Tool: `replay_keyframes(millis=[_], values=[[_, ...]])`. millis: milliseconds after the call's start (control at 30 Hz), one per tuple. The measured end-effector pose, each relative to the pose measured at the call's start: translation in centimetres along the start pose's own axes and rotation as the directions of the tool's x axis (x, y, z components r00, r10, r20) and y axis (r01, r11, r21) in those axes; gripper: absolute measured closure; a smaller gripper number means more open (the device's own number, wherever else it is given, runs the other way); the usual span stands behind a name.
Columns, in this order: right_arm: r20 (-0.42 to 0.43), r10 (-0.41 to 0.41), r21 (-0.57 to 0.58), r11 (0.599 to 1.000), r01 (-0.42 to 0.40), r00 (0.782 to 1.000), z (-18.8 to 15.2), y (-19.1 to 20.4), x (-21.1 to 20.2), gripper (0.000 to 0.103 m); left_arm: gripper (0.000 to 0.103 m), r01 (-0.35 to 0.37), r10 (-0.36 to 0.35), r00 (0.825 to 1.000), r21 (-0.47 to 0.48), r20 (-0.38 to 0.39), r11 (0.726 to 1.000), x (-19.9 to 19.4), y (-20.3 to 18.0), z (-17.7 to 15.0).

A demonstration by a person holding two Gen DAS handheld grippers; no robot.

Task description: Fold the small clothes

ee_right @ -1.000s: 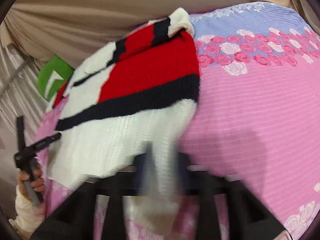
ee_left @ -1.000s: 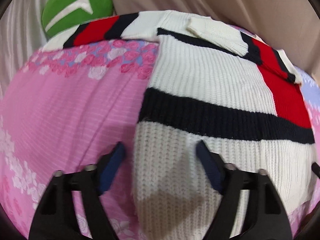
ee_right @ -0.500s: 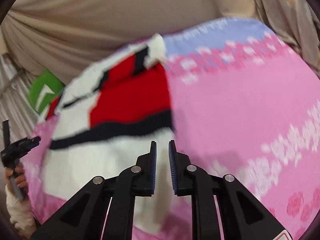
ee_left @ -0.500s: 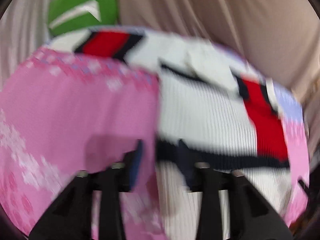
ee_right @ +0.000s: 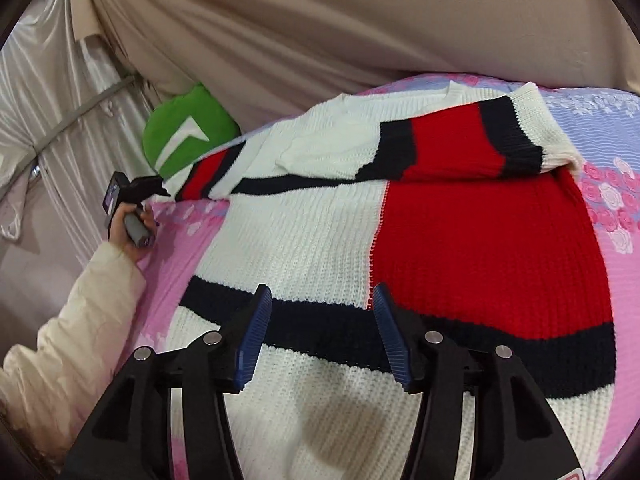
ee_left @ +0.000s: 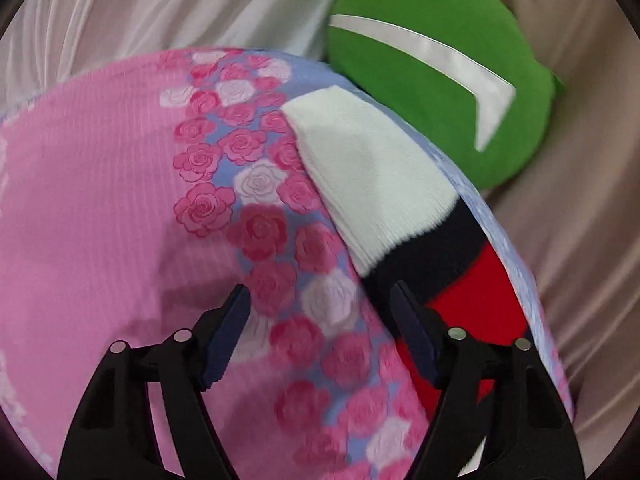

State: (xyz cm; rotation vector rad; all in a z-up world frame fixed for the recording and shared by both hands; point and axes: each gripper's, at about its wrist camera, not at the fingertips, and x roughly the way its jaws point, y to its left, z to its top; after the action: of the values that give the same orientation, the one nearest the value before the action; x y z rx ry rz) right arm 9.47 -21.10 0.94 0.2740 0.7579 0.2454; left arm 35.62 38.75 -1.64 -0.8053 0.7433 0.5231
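- while the sweater (ee_right: 320, 240) lies flat on the pink bed cover (ee_right: 624, 280), filling the middle of the right wrist view, no fold of the body is made yet; one sleeve (ee_right: 460, 148) is already laid across the chest in the upper part of the frame.
- the right gripper (ee_right: 318, 324) hovers over the dark stripe in the lower middle of the frame; its jaws are opening, about half wide, and nothing is pressed between them.
- in the left wrist view the left gripper (ee_left: 320, 332) is at the bottom of the frame, above the rose border of the bed cover (ee_left: 100, 200); its jaws are opening too, fairly wide, and they hold nothing.
- the other sleeve (ee_left: 372, 184), white at the cuff, then dark and red, lies right of centre in that view, stretched out toward the green cushion (ee_left: 432, 80) in the upper right.
- in the right wrist view the left gripper (ee_right: 160, 190) is small at the left edge, held by a hand (ee_right: 134, 232) in a cream sleeve (ee_right: 80, 320), close to the end of this stretched sleeve.
- my judgement: the step in hand is the folding in of the second sleeve.
- the next move probably needs the left jaws to come down on the cuff, close on the knit only and not on the cover under it, then carry it across the chest.
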Motion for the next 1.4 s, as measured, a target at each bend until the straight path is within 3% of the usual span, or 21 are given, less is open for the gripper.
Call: replay_keyframes(millis=[67,133,167,233,300,367,433,500,567,633,700,733,800,867,900,1000,1067,1133,1200,1300,1400], values=[[-0.016,-0.001,0.002,1.000,0.001,1.000,-0.2,0.0,0.6,0.048,0.046,0.000,0.000,0.999,0.018,0.033,1.000,0.4,-0.7,0.4],[-0.025,-0.001,0.016,1.000,0.001,1.000,-0.3,-0.3,1.0,0.047,0.070,0.055,-0.056,0.998,0.045,0.002,0.997,1.1,-1.8,0.4],[-0.026,-0.003,0.023,1.000,0.004,1.000,-0.3,-0.5,1.1,0.047,0.074,0.079,-0.078,0.997,0.055,-0.019,0.995,1.6,-2.3,0.4],[-0.028,-0.004,0.033,0.999,0.005,1.000,-0.4,-0.8,1.4,0.046,0.093,0.078,-0.074,0.996,0.090,-0.047,0.993,2.5,-3.7,0.0],[-0.025,-0.004,0.045,0.999,0.005,1.000,-0.5,-1.1,1.3,0.046,0.099,0.029,-0.030,1.000,0.155,0.006,0.987,1.5,-5.6,-0.9],[-0.015,-0.004,0.055,0.998,0.005,1.000,-0.5,-1.4,1.0,0.046,0.100,0.019,-0.035,0.997,0.227,0.066,0.974,-0.9,-7.8,-2.0],[-0.005,-0.003,0.062,0.998,0.003,1.000,-0.6,-1.8,0.5,0.046,0.101,0.034,-0.082,0.986,0.317,0.142,0.948,-4.6,-10.6,-3.6],[0.004,-0.002,0.070,0.998,0.002,1.000,-0.6,-2.2,0.1,0.046,0.101,0.075,-0.172,0.966,0.423,0.195,0.903,-9.2,-14.1,-6.7],[0.010,0.000,0.077,0.997,-0.001,1.000,-0.6,-2.6,-0.1,0.046,0.101,0.140,-0.291,0.938,0.565,0.187,0.813,-13.8,-18.6,-11.9],[0.017,-0.007,0.082,0.997,0.006,1.000,-0.7,-3.1,-0.5,0.046,0.100,0.186,-0.381,0.916,0.714,0.122,0.675,-17.3,-22.6,-19.1],[0.020,-0.022,0.089,0.996,0.020,1.000,-0.7,-3.8,-0.8,0.042,0.099,0.194,-0.392,0.919,0.822,0.039,0.535,-18.3,-25.3,-26.2],[0.020,-0.038,0.094,0.995,0.036,0.999,-0.8,-4.4,-1.1,0.041,0.097,0.201,-0.378,0.926,0.871,-0.019,0.449,-18.3,-26.2,-30.7],[0.020,-0.086,0.095,0.992,0.084,0.996,-1.0,-5.5,-1.8,0.041,0.095,0.243,-0.327,0.935,0.917,-0.135,0.317,-17.6,-26.1,-37.7],[0.023,-0.144,0.079,0.987,0.142,0.989,-0.9,-6.6,-2.7,0.041,0.091,0.266,-0.304,0.936,0.922,-0.178,0.281,-17.1,-24.7,-40.5],[0.025,-0.167,0.067,0.984,0.165,0.986,-0.7,-7.1,-3.1,0.040,0.082,0.282,-0.299,0.934,0.915,-0.194,0.287,-17.1,-23.6,-40.8],[0.039,-0.188,0.014,0.982,0.188,0.981,1.0,-7.9,-3.6,0.037,0.054,0.298,-0.300,0.934,0.888,-0.195,0.350,-18.1,-21.1,-39.7],[0.046,-0.181,-0.034,0.983,0.183,0.982,2.6,-7.6,-2.9,0.035,0.052,0.255,-0.300,0.945,0.867,-0.130,0.427,-18.5,-19.5,-37.3],[0.056,-0.176,-0.126,0.975,0.182,0.983,4.3,-6.2,-1.2,0.034,0.050,0.220,-0.291,0.954,0.818,-0.068,0.531,-18.5,-17.7,-33.9],[0.041,-0.151,-0.216,0.964,0.156,0.988,5.4,-4.5,0.9,0.033,0.049,0.211,-0.261,0.964,0.765,-0.058,0.608,-17.6,-16.3,-30.3],[0.000,-0.108,-0.352,0.930,0.101,0.994,6.7,-1.0,5.1,0.033,0.049,0.158,-0.192,0.981,0.730,-0.036,0.665,-15.5,-15.2,-27.7],[-0.052,-0.115,-0.440,0.894,0.081,0.992,7.0,1.4,9.2,0.033,0.049,0.173,-0.158,0.984,0.697,-0.087,0.696,-13.3,-15.0,-26.6]])
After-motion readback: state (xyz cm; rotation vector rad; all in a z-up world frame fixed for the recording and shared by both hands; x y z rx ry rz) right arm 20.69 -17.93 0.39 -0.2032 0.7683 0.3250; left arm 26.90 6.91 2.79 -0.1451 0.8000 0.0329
